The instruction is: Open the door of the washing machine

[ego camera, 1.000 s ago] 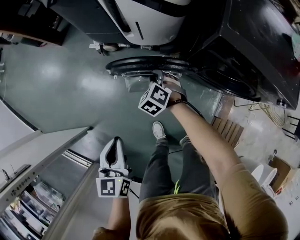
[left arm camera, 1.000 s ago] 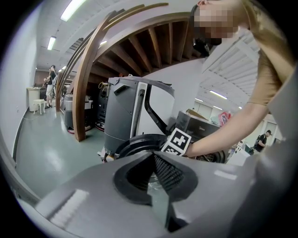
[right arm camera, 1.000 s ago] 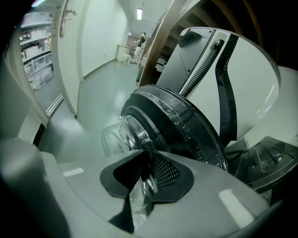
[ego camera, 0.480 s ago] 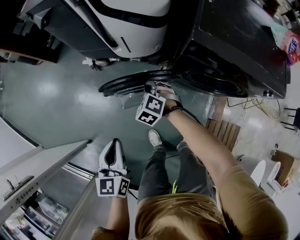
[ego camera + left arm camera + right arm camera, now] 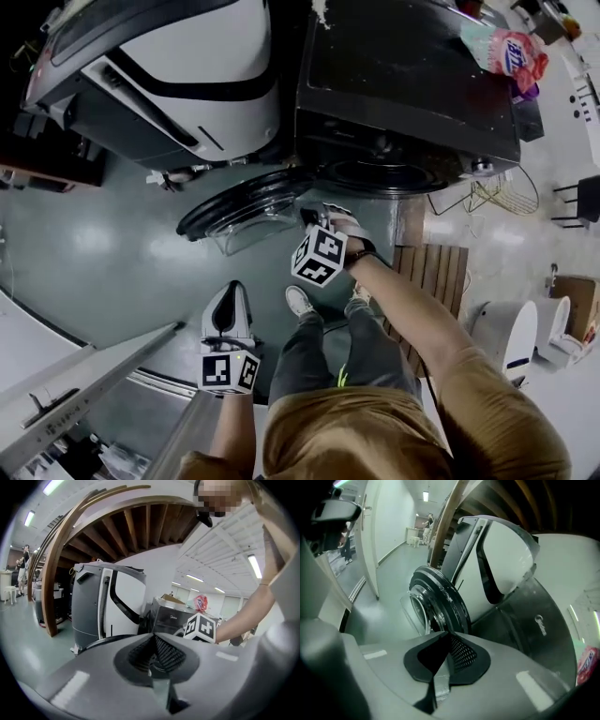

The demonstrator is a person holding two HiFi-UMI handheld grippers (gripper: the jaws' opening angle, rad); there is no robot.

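Note:
The black front-loading washing machine [image 5: 403, 84] stands at the top of the head view, its drum opening [image 5: 389, 173] uncovered. Its round door [image 5: 244, 211], with a clear glass bowl, hangs swung out to the left. My right gripper [image 5: 309, 217] is just off the door's free end and is shut with nothing between its jaws; in the right gripper view the door [image 5: 438, 599] lies ahead of the shut right gripper [image 5: 449, 637]. Lower down, over the floor, my left gripper [image 5: 228, 292] is also shut and empty, pointing at the washing machine [image 5: 168, 618].
A large white and black machine [image 5: 178, 66] stands to the left of the washer. A pink bag [image 5: 506, 47] lies on the washer's top. A wooden pallet [image 5: 441, 267] and a white bin [image 5: 506, 333] are at the right, and a white panel [image 5: 84, 394] at the lower left.
The door has swung further out from the washer. My right gripper has come off the door's edge and drawn back towards me. The left gripper has barely shifted in the picture.

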